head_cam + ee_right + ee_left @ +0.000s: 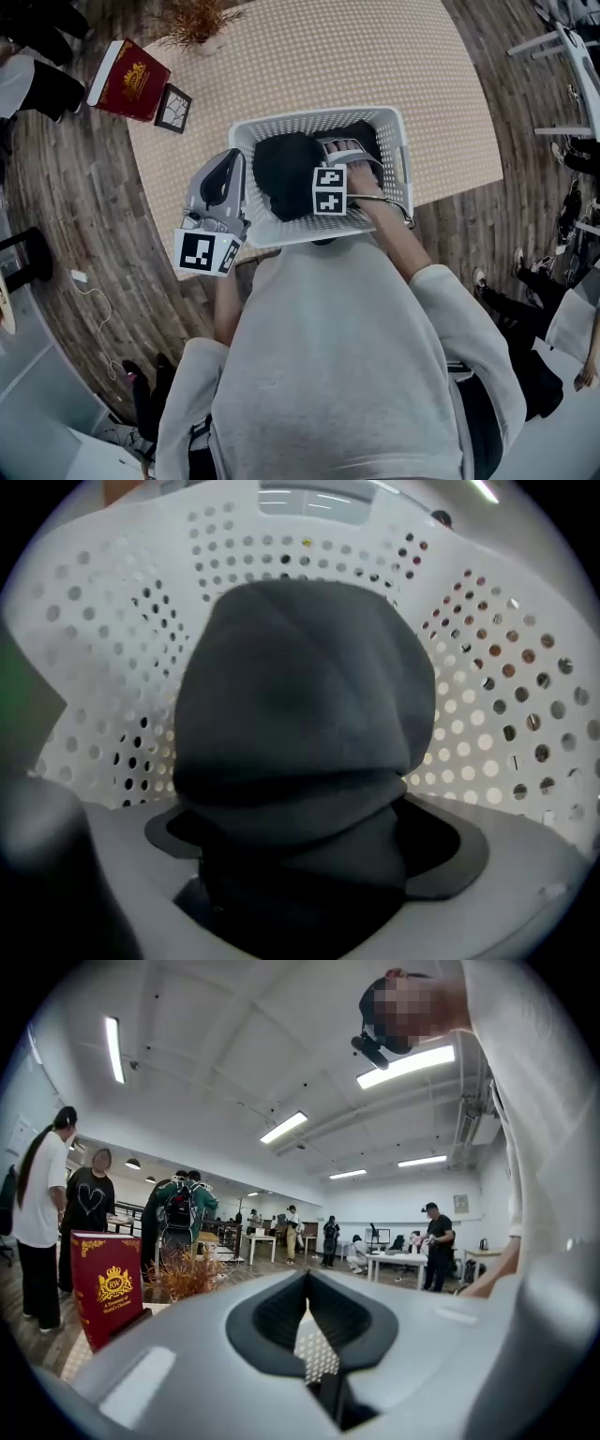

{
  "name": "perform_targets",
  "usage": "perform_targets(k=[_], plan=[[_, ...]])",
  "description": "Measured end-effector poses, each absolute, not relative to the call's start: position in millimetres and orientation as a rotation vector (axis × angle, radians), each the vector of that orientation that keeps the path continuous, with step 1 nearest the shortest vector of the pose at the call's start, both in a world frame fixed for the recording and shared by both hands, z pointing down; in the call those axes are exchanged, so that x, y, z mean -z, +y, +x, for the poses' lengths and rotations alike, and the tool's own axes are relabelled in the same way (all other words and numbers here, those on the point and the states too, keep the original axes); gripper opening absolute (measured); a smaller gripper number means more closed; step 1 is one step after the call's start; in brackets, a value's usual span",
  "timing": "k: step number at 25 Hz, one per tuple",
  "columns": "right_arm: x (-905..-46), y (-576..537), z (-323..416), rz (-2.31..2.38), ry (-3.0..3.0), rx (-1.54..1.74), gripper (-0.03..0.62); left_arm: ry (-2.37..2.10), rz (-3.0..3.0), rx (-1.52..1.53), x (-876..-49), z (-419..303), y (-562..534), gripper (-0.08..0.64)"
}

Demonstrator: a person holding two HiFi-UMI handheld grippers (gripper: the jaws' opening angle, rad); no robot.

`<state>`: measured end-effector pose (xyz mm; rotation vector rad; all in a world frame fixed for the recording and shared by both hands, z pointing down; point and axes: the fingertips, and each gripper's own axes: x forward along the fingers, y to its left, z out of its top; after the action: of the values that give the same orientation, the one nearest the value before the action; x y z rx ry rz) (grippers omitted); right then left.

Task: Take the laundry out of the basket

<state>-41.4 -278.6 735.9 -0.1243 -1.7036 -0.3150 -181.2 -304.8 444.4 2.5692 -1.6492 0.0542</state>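
White laundry basket (401, 141) on the table (450, 84) is holding a black garment (286, 173); the right gripper (314, 846) is pointing into it, fingers wide apart around that garment, while the left gripper (307, 1283) is holding its fingers together, empty

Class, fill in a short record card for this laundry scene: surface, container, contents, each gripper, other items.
Surface: table with a dotted beige top
Container: white perforated basket at the table's near edge
Contents: dark garment
Left gripper: outside the basket, jaws together, empty
Right gripper: pointing down into the basket, jaws apart around the garment
Other items: red book, dried plant
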Motion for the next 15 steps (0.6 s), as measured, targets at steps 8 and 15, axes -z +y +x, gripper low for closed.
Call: perform_targets(k=[8, 15], plan=[[-787, -285, -45, -0.249, -1.617, 0.131, 0.601, -1.630, 2.572, -0.029, -444, -179, -308, 0.008], [-784, -282, -44, -0.235, -1.616, 0.152, 0.598, -1.599, 2.586, -0.030, -445, -172, -307, 0.008]])
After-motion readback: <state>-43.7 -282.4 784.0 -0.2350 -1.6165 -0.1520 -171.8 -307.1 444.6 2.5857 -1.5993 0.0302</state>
